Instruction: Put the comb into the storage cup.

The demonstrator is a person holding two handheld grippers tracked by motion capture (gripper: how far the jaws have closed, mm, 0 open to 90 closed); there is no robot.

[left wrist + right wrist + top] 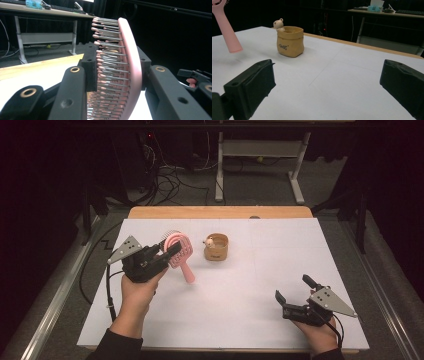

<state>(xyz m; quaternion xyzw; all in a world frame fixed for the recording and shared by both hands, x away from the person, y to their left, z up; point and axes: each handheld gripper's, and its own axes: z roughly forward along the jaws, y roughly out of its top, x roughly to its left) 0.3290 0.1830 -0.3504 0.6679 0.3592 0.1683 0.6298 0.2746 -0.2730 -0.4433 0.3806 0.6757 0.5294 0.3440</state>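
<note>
At the near edge of the white sheet (230,320), the right gripper (292,292) rests low with its jaws spread wide and nothing between them. To the left, the left gripper (167,252) is clamped on the head of a pink brush (177,251), held above the sheet with its handle slanting down. Farther in, a tan pot (216,247) with a small bear on its rim stands on the sheet. Past it runs the table's wooden edge (220,212), then grey floor (260,190), loose cables (167,180) and a white desk frame (260,150) in a dark room.
</note>
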